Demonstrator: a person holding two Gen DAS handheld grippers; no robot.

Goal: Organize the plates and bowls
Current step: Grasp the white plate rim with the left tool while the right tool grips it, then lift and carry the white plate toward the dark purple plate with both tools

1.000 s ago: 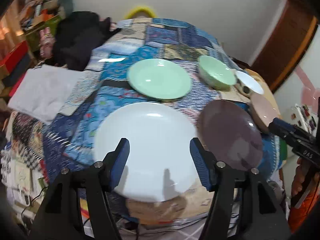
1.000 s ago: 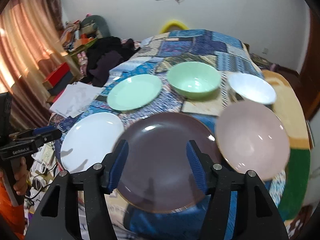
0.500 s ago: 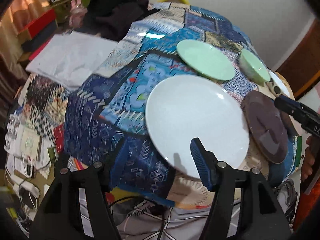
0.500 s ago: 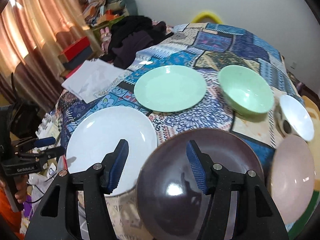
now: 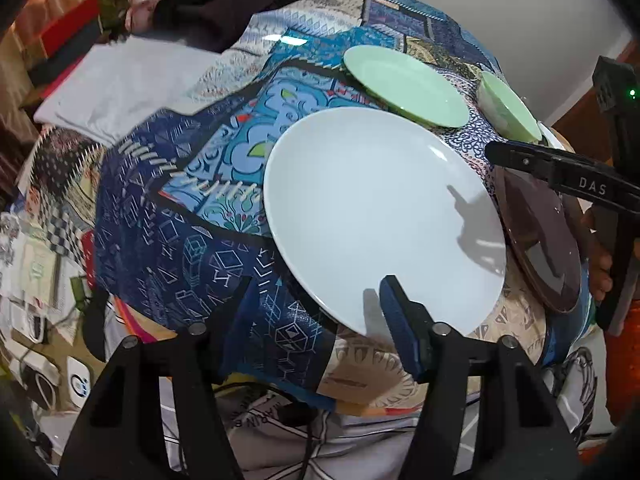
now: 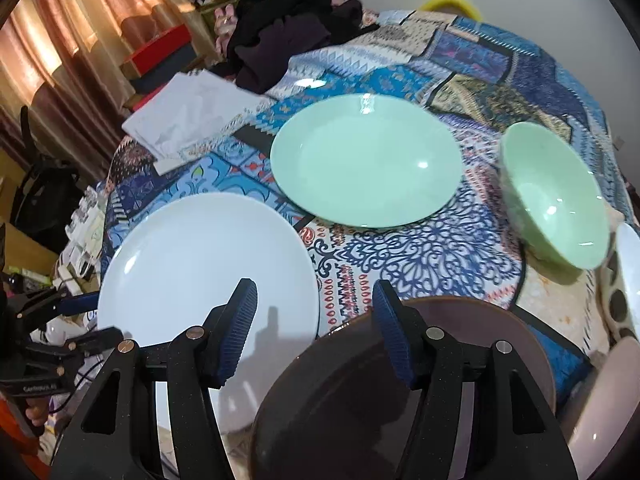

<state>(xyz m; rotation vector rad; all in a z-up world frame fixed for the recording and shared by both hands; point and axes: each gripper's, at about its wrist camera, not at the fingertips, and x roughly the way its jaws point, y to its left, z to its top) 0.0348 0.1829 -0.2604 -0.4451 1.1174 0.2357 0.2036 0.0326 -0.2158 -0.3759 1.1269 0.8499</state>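
Observation:
A white plate (image 5: 384, 216) lies near the front of the patchwork-covered table (image 5: 192, 208). My left gripper (image 5: 320, 312) hangs over its near-left rim with its jaws closing; the rim runs between them and no pad presses on it. A dark brown plate (image 6: 400, 392) lies right of the white plate (image 6: 208, 272). My right gripper (image 6: 316, 320) is open above the gap between these two plates, holding nothing. Behind them sit a green plate (image 6: 366, 160) and a green bowl (image 6: 556, 196). A white bowl (image 6: 630, 276) and a pink plate (image 6: 608, 400) show at the right edge.
A folded white cloth (image 6: 192, 116) and a heap of dark clothes (image 6: 288, 36) lie on the far left of the table. Curtains (image 6: 60, 40) and red boxes (image 6: 160, 48) stand beyond it. The table's front edge (image 5: 360, 396) drops to a floor with cables.
Both grippers moved left and down. The left one went from over the white plate's middle to its near-left rim. The right one shifted from over the brown plate toward the white plate.

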